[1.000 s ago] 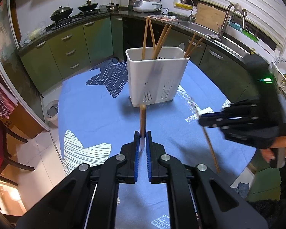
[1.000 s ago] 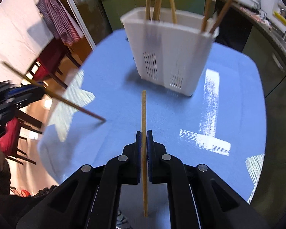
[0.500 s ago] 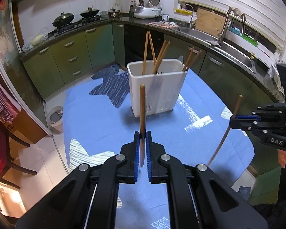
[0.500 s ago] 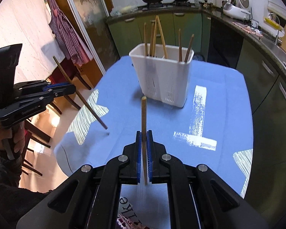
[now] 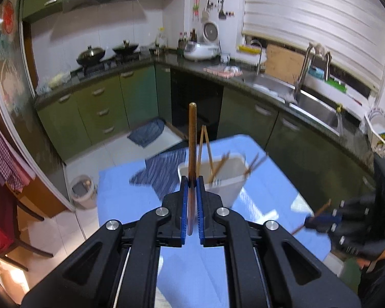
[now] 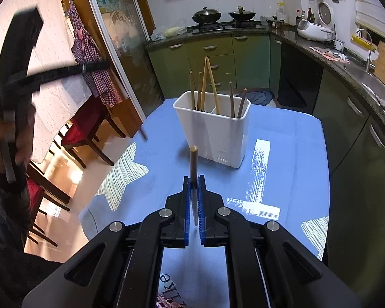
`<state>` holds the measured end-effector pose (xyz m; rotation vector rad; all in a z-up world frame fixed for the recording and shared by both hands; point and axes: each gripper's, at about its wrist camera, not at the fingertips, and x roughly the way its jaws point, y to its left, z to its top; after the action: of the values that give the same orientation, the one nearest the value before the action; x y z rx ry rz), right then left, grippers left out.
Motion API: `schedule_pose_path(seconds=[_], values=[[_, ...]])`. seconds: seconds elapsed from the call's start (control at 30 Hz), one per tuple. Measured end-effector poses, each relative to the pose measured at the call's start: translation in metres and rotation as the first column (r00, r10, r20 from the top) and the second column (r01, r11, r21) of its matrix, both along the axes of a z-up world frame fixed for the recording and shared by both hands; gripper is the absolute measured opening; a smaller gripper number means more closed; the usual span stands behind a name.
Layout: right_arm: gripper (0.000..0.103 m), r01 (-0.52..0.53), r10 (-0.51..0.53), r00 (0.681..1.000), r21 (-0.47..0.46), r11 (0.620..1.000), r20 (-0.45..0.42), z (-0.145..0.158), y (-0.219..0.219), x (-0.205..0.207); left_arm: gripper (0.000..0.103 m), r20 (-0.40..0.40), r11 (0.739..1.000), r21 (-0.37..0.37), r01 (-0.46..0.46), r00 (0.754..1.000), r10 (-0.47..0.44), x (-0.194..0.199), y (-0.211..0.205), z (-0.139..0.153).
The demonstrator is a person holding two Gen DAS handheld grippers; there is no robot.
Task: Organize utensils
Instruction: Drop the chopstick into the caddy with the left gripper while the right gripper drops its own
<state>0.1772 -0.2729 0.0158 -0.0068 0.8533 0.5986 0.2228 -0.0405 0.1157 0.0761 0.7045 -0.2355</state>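
A white utensil holder with several wooden chopsticks in two compartments stands on the blue table. It also shows in the left wrist view. My left gripper is shut on a dark wooden chopstick that points up, held high above the table and short of the holder. My right gripper is shut on a wooden chopstick, also upright, in front of the holder. The right gripper shows at the right of the left wrist view; the left one shows blurred at the left of the right wrist view.
Green kitchen cabinets and a dark counter with a sink run behind the table. Red chairs and a table with a white cloth stand to the left. A small bin sits on the floor.
Both grippers have lifted and pulled back with their chopsticks. The holder now looks smaller and lower in both views, and the left view has tilted up toward the kitchen wall.
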Motion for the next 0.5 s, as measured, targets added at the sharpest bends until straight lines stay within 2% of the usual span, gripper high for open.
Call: schedule_pose_path(seconds=[0.13,0.27,0.5], values=[[0.006,0.003,-0.003,1.000,0.002,1.000,-0.008,-0.003,-0.005,0.002,0.007,0.049,1.000,-0.024,-0.012,0.999,0.013,0.020,-0.004,0.019],[0.006,0.008,-0.008,1.000,0.004,1.000,-0.012,-0.006,-0.010,0.005,0.007,0.084,0.998,-0.054,-0.016,0.996,0.021,0.038,-0.009,0.024],[0.006,0.021,-0.021,1.000,-0.002,1.000,-0.017,-0.008,-0.016,0.007,0.007,0.050,0.997,-0.065,-0.033,0.998,0.036,0.079,-0.018,-0.007]])
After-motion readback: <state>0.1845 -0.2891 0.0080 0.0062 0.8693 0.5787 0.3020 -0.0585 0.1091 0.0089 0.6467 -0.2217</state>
